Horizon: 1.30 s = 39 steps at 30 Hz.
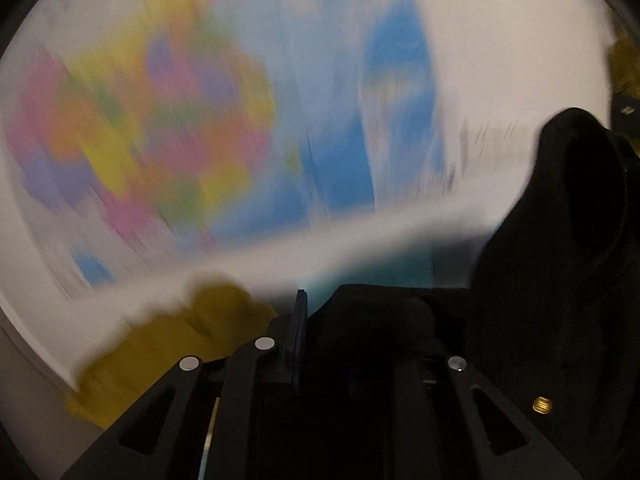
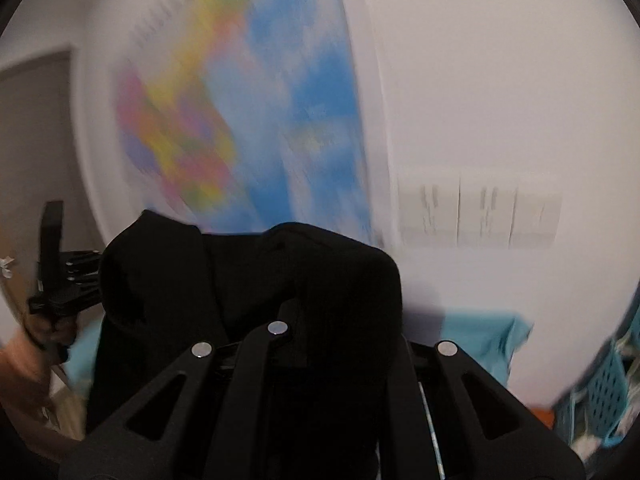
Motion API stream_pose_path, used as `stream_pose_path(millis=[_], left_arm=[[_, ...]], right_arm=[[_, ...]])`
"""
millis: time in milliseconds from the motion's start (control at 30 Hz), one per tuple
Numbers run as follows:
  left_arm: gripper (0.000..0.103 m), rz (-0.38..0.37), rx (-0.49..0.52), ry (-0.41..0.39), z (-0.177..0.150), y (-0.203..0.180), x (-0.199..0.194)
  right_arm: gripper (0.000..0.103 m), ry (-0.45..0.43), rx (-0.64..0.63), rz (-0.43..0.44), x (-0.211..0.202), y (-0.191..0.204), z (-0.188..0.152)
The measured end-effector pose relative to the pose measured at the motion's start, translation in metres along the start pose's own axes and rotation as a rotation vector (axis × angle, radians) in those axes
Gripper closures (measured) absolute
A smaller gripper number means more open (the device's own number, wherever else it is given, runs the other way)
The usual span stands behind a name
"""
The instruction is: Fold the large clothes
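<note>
**Black garment held up between both grippers, facing the wall**

The black garment [image 2: 256,280] is bunched over the right gripper [image 2: 294,320], hiding its fingertips, so I cannot tell how its jaws stand, though cloth seems caught there. The left gripper [image 1: 304,320] has black cloth heaped against its fingers too; its jaws look close together, probably pinching. In the right view the left gripper sits just left of the cloth, so the garment's span runs sideways between them. Both views are blurred; a colourful map [image 2: 224,120] hangs on the wall behind
</note>
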<state>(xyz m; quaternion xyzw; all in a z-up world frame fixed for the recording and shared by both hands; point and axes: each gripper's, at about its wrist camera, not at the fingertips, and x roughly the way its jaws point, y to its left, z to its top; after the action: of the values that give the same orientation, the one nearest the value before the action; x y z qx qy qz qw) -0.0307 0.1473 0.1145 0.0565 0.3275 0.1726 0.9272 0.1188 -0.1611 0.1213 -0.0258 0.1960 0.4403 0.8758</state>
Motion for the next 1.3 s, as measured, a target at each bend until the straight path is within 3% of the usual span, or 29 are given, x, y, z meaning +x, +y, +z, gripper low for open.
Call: stream_pose_path(millis=[100, 167, 300, 500, 533, 600, 633, 667, 700, 733, 767, 800, 833, 933, 1000, 1133, 1300], left_arm=[[0.094, -0.006, -0.001, 0.212, -0.026, -0.013, 0.108], [0.095, -0.006, -0.022, 0.270, -0.036, -0.014, 0.146], [0.095, -0.044, -0.061, 0.274, -0.029, -0.004, 0.169], [0.094, -0.049, -0.096, 0.214, -0.004, 0.013, 0.178], [0.093, -0.071, -0.110, 0.241, -0.004, 0.015, 0.187], [0.086, -0.037, -0.107, 0.285, -0.011, 0.011, 0.204], [0.083, -0.016, -0.081, 0.311, -0.018, 0.007, 0.213], [0.078, 0.004, -0.071, 0.337, -0.024, 0.005, 0.222], [0.077, 0.025, -0.070, 0.358, -0.031, 0.005, 0.229], [0.077, 0.031, -0.068, 0.364, -0.035, 0.005, 0.233], [0.072, 0.045, -0.066, 0.363, -0.041, 0.008, 0.231], [0.059, 0.051, -0.071, 0.357, -0.043, 0.008, 0.229], [0.057, 0.044, -0.076, 0.335, -0.045, 0.012, 0.221], [0.043, -0.006, -0.071, 0.251, -0.050, 0.025, 0.179], [0.034, -0.074, -0.064, 0.193, -0.058, 0.032, 0.147], [0.029, -0.117, -0.019, 0.115, -0.081, 0.047, 0.102], [0.025, -0.119, -0.019, 0.108, -0.107, 0.060, 0.076]], right_arm=[[0.096, 0.165, 0.057, -0.028, 0.087, -0.028, -0.027], [0.096, 0.224, 0.080, -0.048, 0.117, -0.047, -0.037], [0.096, 0.275, 0.125, -0.085, 0.153, -0.069, -0.041], [0.097, 0.126, 0.159, -0.110, 0.148, -0.092, -0.015], [0.096, 0.140, 0.201, -0.124, 0.156, -0.099, -0.020], [0.093, 0.284, 0.219, -0.150, 0.185, -0.112, -0.036], [0.088, 0.337, 0.217, -0.172, 0.191, -0.112, -0.045], [0.074, 0.403, 0.207, -0.219, 0.202, -0.115, -0.060], [0.067, 0.431, 0.210, -0.248, 0.205, -0.118, -0.067], [0.056, 0.438, 0.244, -0.264, 0.203, -0.124, -0.072], [0.053, 0.411, 0.289, -0.245, 0.193, -0.130, -0.074], [0.047, 0.376, 0.308, -0.232, 0.182, -0.132, -0.073], [0.042, 0.352, 0.307, -0.234, 0.169, -0.133, -0.070], [0.033, 0.288, 0.294, -0.197, 0.115, -0.128, -0.064], [0.023, 0.296, 0.268, -0.173, 0.081, -0.117, -0.070], [0.021, 0.352, 0.278, -0.072, 0.023, -0.090, -0.108], [0.021, 0.415, 0.271, 0.001, -0.042, -0.053, -0.165]])
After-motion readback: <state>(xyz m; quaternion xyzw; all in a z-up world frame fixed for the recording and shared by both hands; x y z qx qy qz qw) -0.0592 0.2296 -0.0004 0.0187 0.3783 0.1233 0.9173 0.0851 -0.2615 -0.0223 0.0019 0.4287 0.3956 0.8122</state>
